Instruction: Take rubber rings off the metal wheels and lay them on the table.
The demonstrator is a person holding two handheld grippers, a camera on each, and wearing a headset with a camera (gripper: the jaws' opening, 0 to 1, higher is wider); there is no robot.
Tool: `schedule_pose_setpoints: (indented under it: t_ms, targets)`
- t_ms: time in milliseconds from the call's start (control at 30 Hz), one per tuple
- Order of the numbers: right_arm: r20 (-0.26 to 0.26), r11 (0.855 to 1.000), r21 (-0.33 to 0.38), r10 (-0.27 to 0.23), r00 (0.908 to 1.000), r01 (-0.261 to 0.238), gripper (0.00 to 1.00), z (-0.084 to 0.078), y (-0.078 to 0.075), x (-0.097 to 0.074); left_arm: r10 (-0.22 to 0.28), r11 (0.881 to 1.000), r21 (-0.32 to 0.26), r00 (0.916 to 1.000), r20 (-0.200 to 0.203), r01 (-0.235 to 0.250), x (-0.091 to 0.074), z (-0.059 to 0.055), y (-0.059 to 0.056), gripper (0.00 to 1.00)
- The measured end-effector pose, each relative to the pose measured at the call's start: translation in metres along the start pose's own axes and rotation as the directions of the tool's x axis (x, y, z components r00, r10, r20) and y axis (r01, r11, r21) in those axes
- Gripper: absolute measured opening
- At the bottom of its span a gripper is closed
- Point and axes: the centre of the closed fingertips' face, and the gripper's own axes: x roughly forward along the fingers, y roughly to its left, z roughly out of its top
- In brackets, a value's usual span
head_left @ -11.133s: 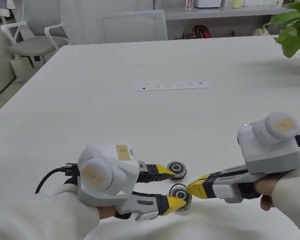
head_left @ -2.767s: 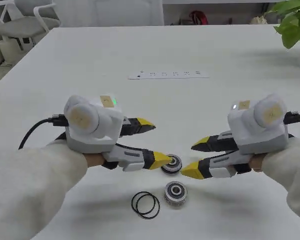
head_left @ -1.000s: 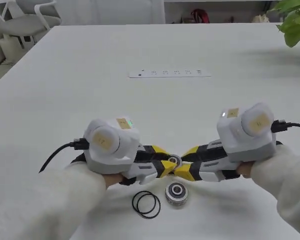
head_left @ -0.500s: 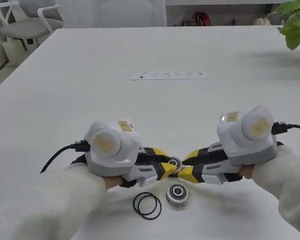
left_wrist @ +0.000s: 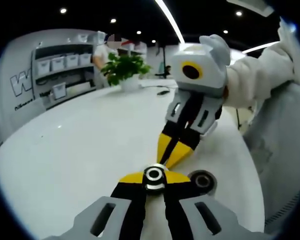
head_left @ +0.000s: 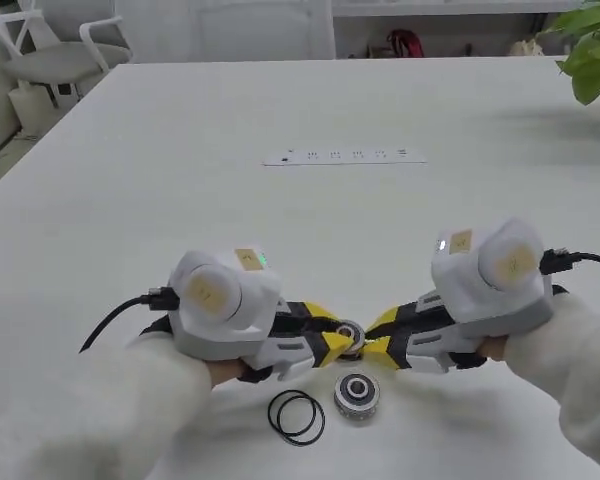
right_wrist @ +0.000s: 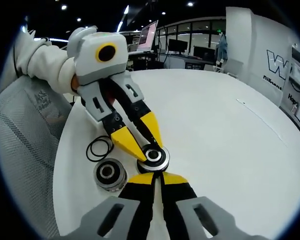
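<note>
A small metal wheel (head_left: 351, 333) with a dark rubber ring on its rim is held just above the white table (head_left: 280, 230). My left gripper (head_left: 342, 338) is shut on this wheel (left_wrist: 154, 175), one yellow tip on each side. My right gripper (head_left: 372, 345) comes in from the opposite side, its tips pinched together at the wheel's rim (right_wrist: 156, 156), on the rubber ring as far as I can tell. A second wheel (head_left: 357, 393) lies flat on the table just in front. Two loose black rubber rings (head_left: 297, 415) lie overlapping to its left.
A white power strip (head_left: 344, 157) lies flat further out on the table. A green plant (head_left: 592, 50) stands at the far right corner and a white chair (head_left: 55, 60) beyond the far left edge. A black cable (head_left: 115, 315) trails from the left gripper.
Both grippers, open and apart 2.8 s ago, have come together at the far wheel and shut on it. Over the last second they have hardly moved.
</note>
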Motion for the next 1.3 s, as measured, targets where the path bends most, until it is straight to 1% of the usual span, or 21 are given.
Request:
schedule_pose_setpoints:
  t_ms: [33, 200, 333, 400, 467, 533, 567, 600, 633, 767, 800, 833, 867, 900, 933, 1000, 1100, 1233, 1300]
  targets:
    - [-0.001, 1.000, 0.015, -0.005, 1.0000, 0.005, 0.01, 0.000, -0.001, 0.000, -0.001, 1.000, 0.003, 1.0000, 0.000, 0.001, 0.000, 0.000, 0.000, 0.14]
    - [-0.006, 1.000, -0.004, -0.012, 0.9999, 0.012, 0.01, -0.001, -0.001, 0.001, 0.000, 1.000, 0.004, 1.0000, 0.000, 0.000, 0.000, 0.000, -0.001, 0.14]
    - [-0.020, 0.999, -0.022, -0.023, 0.9995, 0.023, 0.00, -0.001, -0.002, 0.002, 0.001, 1.000, 0.012, 1.0000, -0.002, -0.001, -0.001, 0.000, -0.001, 0.14]
    - [-0.023, 0.999, -0.021, -0.025, 0.9994, 0.024, 0.00, -0.001, -0.003, 0.002, 0.001, 1.000, 0.017, 1.0000, -0.003, -0.001, -0.001, 0.000, -0.001, 0.14]
    - [-0.025, 0.999, 0.000, -0.038, 0.9990, 0.038, 0.00, -0.001, -0.005, 0.001, 0.001, 1.000, 0.020, 1.0000, -0.004, -0.001, -0.001, 0.000, -0.001, 0.14]
    - [-0.018, 0.997, 0.051, -0.049, 0.9986, 0.050, 0.00, 0.000, -0.009, -0.001, 0.000, 1.000, 0.022, 1.0000, -0.005, 0.000, -0.001, -0.001, -0.001, 0.14]
    - [-0.017, 0.994, 0.095, -0.051, 0.9986, 0.052, 0.00, 0.000, -0.010, -0.002, 0.000, 1.000, 0.023, 1.0000, -0.005, 0.000, -0.001, -0.001, -0.001, 0.14]
    - [-0.013, 0.993, 0.105, -0.049, 0.9987, 0.050, 0.00, 0.001, -0.011, -0.002, 0.000, 1.000, 0.023, 1.0000, -0.005, 0.000, -0.001, -0.001, -0.001, 0.14]
    - [-0.007, 0.988, 0.145, -0.045, 0.9990, 0.046, 0.00, 0.001, -0.011, -0.002, 0.000, 1.000, 0.024, 1.0000, -0.004, 0.000, -0.001, -0.001, -0.002, 0.14]
    - [0.012, 0.975, 0.221, -0.039, 0.9992, 0.035, 0.00, 0.001, -0.012, -0.004, -0.001, 1.000, 0.023, 1.0000, -0.003, 0.001, -0.001, -0.001, -0.002, 0.14]
    - [0.017, 0.968, 0.250, -0.037, 0.9992, 0.032, 0.00, 0.001, -0.012, -0.004, -0.001, 1.000, 0.023, 1.0000, -0.003, 0.001, -0.001, -0.001, -0.002, 0.14]
    - [0.023, 0.959, 0.282, -0.034, 0.9991, 0.026, 0.00, 0.002, -0.012, -0.004, -0.001, 1.000, 0.023, 1.0000, -0.003, 0.001, -0.001, -0.001, -0.002, 0.14]
    - [0.030, 0.942, 0.334, -0.030, 0.9991, 0.018, 0.00, 0.002, -0.012, -0.005, -0.001, 1.000, 0.024, 1.0000, -0.004, 0.001, -0.001, -0.001, -0.002, 0.14]
    - [0.038, 0.931, 0.364, -0.027, 0.9989, 0.012, 0.00, 0.002, -0.012, -0.005, -0.001, 1.000, 0.024, 1.0000, -0.004, 0.001, -0.001, -0.001, -0.002, 0.14]
    - [0.049, 0.916, 0.400, -0.026, 0.9985, 0.004, 0.00, 0.003, -0.013, -0.006, -0.001, 1.000, 0.024, 1.0000, -0.004, 0.002, -0.001, -0.001, -0.002, 0.14]
    - [0.064, 0.905, 0.426, -0.025, 0.9976, -0.005, 0.00, 0.005, -0.013, -0.007, -0.001, 1.000, 0.025, 1.0000, -0.003, 0.001, -0.001, -0.001, -0.002, 0.14]
    - [0.071, 0.896, 0.443, -0.020, 0.9973, -0.014, 0.00, 0.006, -0.011, -0.008, -0.001, 1.000, 0.025, 1.0000, -0.002, 0.001, -0.001, -0.001, -0.002, 0.14]
    - [0.071, 0.890, 0.455, -0.018, 0.9973, -0.016, 0.00, 0.007, -0.012, -0.008, 0.000, 1.000, 0.024, 1.0000, 0.000, 0.000, -0.001, -0.001, -0.002, 0.14]
    - [0.071, 0.890, 0.456, -0.019, 0.9973, -0.016, 0.00, 0.009, -0.011, -0.008, 0.000, 1.000, 0.025, 1.0000, 0.000, 0.000, -0.001, -0.001, -0.002, 0.14]
